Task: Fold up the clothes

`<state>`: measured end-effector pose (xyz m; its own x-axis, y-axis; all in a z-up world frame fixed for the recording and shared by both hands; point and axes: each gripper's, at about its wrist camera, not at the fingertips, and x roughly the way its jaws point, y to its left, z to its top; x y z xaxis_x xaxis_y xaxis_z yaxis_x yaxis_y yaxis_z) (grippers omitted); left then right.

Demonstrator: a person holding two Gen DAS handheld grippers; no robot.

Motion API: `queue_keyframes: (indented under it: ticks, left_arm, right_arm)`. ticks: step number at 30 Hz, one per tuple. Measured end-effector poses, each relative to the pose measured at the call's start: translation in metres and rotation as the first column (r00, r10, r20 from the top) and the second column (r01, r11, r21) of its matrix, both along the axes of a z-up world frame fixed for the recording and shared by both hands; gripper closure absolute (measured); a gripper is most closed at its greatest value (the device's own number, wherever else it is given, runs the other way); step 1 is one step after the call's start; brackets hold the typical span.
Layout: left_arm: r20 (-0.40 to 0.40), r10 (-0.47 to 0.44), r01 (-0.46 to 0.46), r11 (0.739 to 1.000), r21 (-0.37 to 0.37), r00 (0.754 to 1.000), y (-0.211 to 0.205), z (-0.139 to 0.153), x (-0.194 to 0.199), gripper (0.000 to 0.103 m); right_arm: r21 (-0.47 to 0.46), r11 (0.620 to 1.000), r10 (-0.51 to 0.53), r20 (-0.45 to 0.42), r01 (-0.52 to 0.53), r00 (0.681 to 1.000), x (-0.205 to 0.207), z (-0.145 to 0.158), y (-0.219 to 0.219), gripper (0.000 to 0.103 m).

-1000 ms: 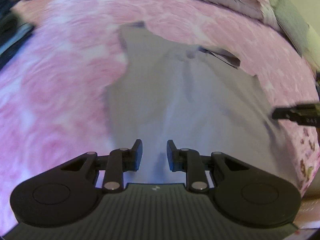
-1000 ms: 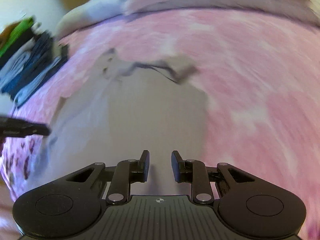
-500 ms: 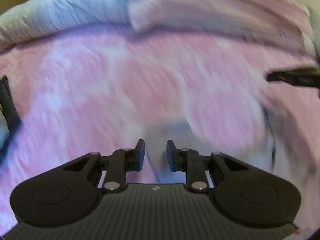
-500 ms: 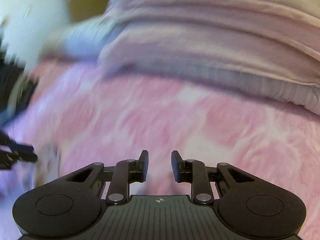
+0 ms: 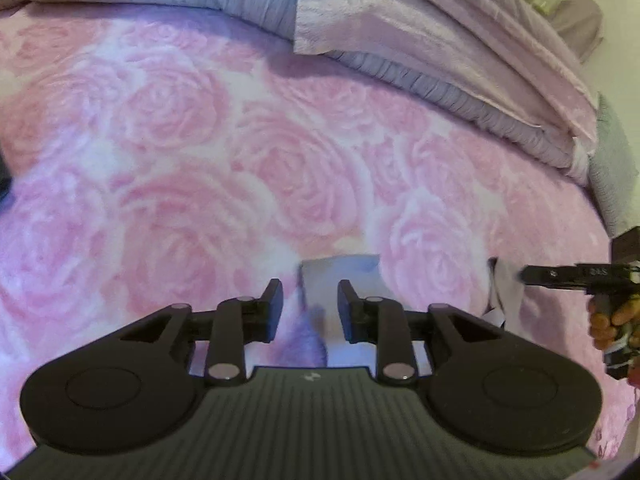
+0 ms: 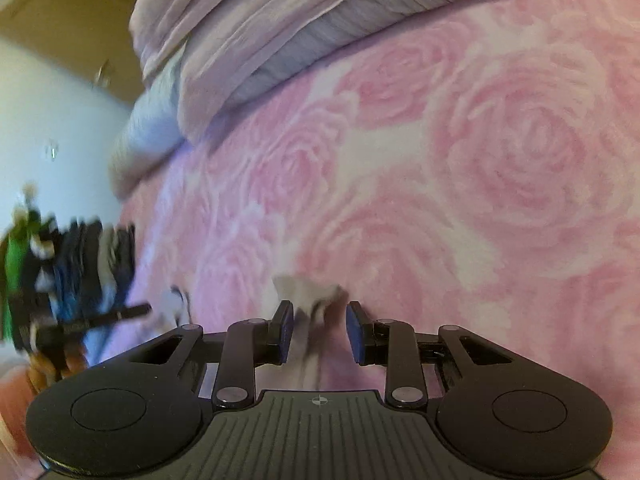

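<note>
A pale grey-white garment lies on the pink rose bedspread (image 5: 200, 160). Only its folded edge (image 5: 340, 276) shows, running in between the fingers of my left gripper (image 5: 309, 292). Those jaws are opening and the pads stand clear of the cloth. In the right wrist view a bunched corner of the garment (image 6: 308, 292) pokes up between the fingers of my right gripper (image 6: 319, 312). Its jaws are opening too, with a gap beside the cloth. The right gripper (image 5: 560, 276) also shows at the left view's right edge, next to another bit of cloth (image 5: 500, 292).
Folded lilac and grey quilts (image 5: 440, 60) are piled along the far side of the bed. A grey pillow (image 5: 616, 184) sits at the right. A blurred stack of blue, green and dark clothes (image 6: 68, 272) stands at the bed's left edge, behind the left gripper (image 6: 120, 314).
Both grippers have swept forward across the bed with the garment's edge. The spread-out garment has left view; only its edge and corner remain between slightly wider jaws.
</note>
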<state>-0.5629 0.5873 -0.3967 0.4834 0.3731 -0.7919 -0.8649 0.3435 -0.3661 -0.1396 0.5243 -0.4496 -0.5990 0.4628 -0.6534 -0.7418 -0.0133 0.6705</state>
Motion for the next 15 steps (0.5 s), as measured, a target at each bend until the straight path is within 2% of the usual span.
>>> queue_keyframes:
  ticks: [2,6,8,9,10,11,12,13,15]
  left_arm:
    - [-0.004,-0.040,0.040,0.999,0.019,0.999,0.005,0.000,0.006,0.071]
    - [-0.091,-0.144,0.148,0.988,0.042,0.985,0.019,-0.011,0.030,0.069]
    - [-0.174,-0.210,0.225,0.972,0.072,0.962,0.021,-0.018,0.047,0.079]
    - [-0.221,-0.246,0.274,0.956,0.104,0.944,0.018,-0.019,0.056,0.097]
    - [-0.238,-0.278,0.313,0.942,0.124,0.931,0.016,-0.017,0.062,0.102]
    - [-0.238,-0.280,0.317,0.939,0.134,0.930,0.013,-0.013,0.066,0.102]
    - [-0.224,-0.257,0.296,0.942,0.158,0.940,0.011,-0.007,0.066,0.102]
    - [-0.197,-0.216,0.252,0.950,0.182,0.956,0.011,0.000,0.061,0.102]
    - [-0.140,-0.072,0.101,0.971,0.215,0.988,0.012,0.013,0.046,0.102]
  right_arm:
    - [0.005,1.000,-0.007,-0.009,0.007,1.000,-0.002,0.000,0.007,0.077]
    - [0.011,0.999,0.049,0.034,-0.050,0.998,-0.010,0.001,0.020,0.077]
    - [0.029,0.995,0.095,0.075,-0.098,0.993,-0.018,0.002,0.027,0.078]
    - [0.045,0.991,0.123,0.116,-0.129,0.986,-0.023,0.005,0.030,0.091]
    - [0.069,0.983,0.160,0.155,-0.172,0.975,-0.029,0.009,0.032,0.103]
    - [0.107,0.972,0.184,0.191,-0.207,0.964,-0.035,0.015,0.033,0.103]
    - [0.150,0.965,0.185,0.204,-0.217,0.961,-0.037,0.022,0.032,0.103]
    - [0.192,0.958,0.178,0.192,-0.215,0.965,-0.036,0.028,0.031,0.103]
    - [0.245,0.955,0.126,0.179,-0.169,0.976,-0.031,0.038,0.029,0.103]
